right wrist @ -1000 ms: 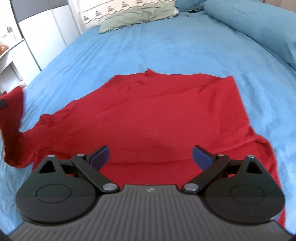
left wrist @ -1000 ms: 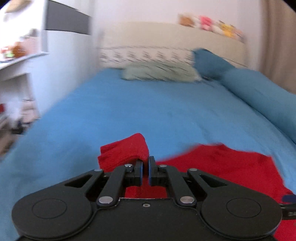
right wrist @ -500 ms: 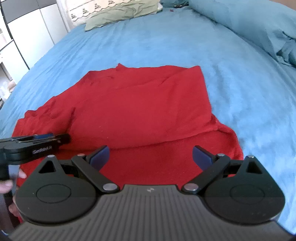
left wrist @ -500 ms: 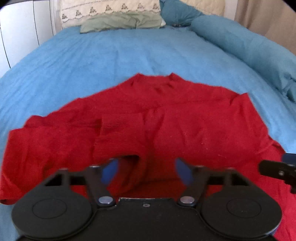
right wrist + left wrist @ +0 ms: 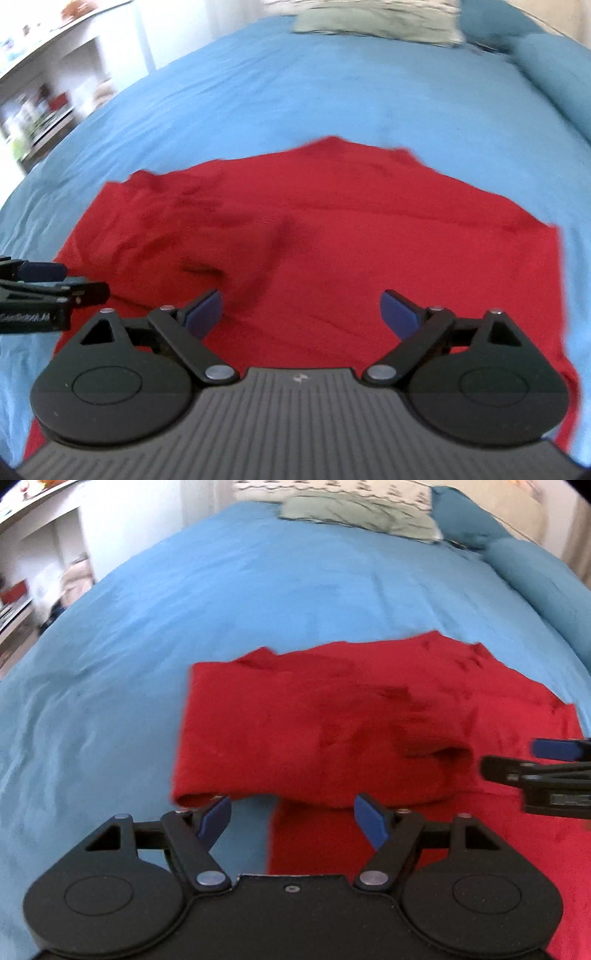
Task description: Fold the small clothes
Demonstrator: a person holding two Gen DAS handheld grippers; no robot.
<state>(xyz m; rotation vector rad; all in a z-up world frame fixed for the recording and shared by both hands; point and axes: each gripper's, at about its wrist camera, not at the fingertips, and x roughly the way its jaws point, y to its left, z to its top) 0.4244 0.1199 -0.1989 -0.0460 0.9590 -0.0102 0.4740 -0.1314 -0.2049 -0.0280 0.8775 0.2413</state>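
Observation:
A red sweater (image 5: 332,723) lies flat on the blue bed, with its left sleeve folded across the body. It also shows in the right wrist view (image 5: 351,236). My left gripper (image 5: 291,818) is open and empty, hovering over the sweater's lower left edge. My right gripper (image 5: 301,312) is open and empty above the sweater's lower middle. The right gripper also shows at the right edge of the left wrist view (image 5: 543,771). The left gripper also shows at the left edge of the right wrist view (image 5: 44,291).
The blue bedspread (image 5: 229,590) stretches far ahead and left. A grey-green pillow (image 5: 354,513) and blue pillows (image 5: 532,568) lie at the headboard. White shelves (image 5: 33,561) stand beside the bed on the left.
My left gripper carried the red sleeve over the sweater's body, opened and let it go, then drew back left. My right gripper stayed open and shifted a little over the sweater.

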